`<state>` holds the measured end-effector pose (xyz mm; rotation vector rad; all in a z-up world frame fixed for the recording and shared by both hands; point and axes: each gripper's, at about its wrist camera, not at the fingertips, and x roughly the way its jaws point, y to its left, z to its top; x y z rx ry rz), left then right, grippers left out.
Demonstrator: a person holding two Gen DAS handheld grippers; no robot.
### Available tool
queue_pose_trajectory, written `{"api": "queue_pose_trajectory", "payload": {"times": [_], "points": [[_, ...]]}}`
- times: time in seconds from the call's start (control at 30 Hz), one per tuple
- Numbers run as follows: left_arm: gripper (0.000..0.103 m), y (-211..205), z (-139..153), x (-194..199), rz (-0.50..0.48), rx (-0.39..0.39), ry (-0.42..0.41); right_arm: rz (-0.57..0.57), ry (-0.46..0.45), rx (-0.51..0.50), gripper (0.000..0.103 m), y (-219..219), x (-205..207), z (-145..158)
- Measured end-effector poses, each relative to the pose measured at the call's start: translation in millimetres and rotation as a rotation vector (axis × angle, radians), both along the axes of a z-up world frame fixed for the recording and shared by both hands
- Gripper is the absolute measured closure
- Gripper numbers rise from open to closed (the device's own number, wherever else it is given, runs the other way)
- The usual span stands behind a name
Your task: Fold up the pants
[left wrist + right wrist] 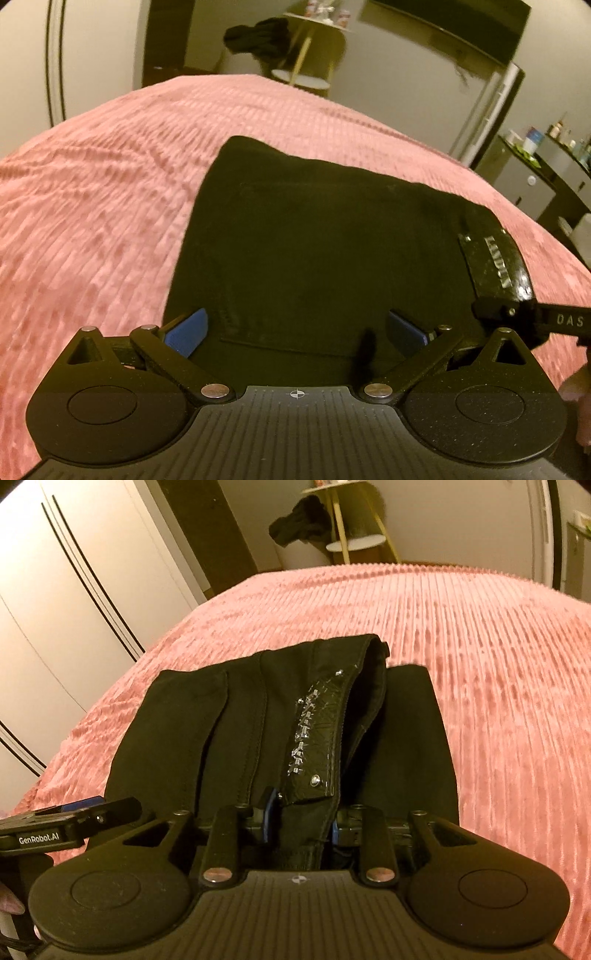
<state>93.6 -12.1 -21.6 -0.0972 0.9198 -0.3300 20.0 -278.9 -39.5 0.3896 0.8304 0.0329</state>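
The black pants [314,236] lie folded in a thick stack on the pink bedspread [92,221], with the glossy waistband patch [317,734] on the side nearest the right gripper [301,823]. That gripper comes in low and level at the near edge of the pants, its blue pads closed on a raised fold of the waistband, which stands up between them. The left gripper [297,330] hovers over the near part of the pants, tilted slightly down, its blue pads spread wide with cloth showing between them and nothing held. The two grippers sit close beside each other, each one's tip showing at the edge of the other's view. The pants' far and side edges look straight and squared. Bare bedspread runs wide all round the pants. Beyond the bed's far edge stands a small gold-legged table [351,528] with dark clothing [299,520] draped by it.
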Motion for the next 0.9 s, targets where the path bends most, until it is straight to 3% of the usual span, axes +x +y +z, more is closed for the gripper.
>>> {"api": "queue_pose_trajectory", "payload": {"times": [0.3,0.4,0.47,0.53,0.6,0.67,0.77,0.9], "points": [[0.000,-9,10,-7,-0.046,-0.012,-0.042,-0.014,-0.055,-0.050,0.077,-1,-13,20],[0.000,-19,14,-12,-0.152,-0.058,-0.043,-0.022,-0.079,-0.062,0.077,-5,-19,26],[0.000,-36,15,-19,-0.230,-0.013,-0.066,-0.034,-0.071,-0.066,0.077,-6,-20,22],[0.000,-49,11,-23,-0.275,0.063,-0.080,-0.044,-0.034,-0.093,0.073,-3,-16,11],[0.000,-51,8,-22,-0.289,0.075,-0.075,-0.074,0.063,-0.104,0.051,-6,-6,-3],[0.000,-42,9,-19,-0.254,0.038,-0.080,-0.124,0.114,-0.096,0.042,-13,-2,-6],[0.000,-16,11,-10,-0.116,-0.040,-0.089,-0.147,0.094,-0.052,0.040,-22,-7,1],[0.000,16,2,9,0.073,-0.132,-0.043,-0.222,0.033,-0.140,0.040,-26,-17,21]]}}
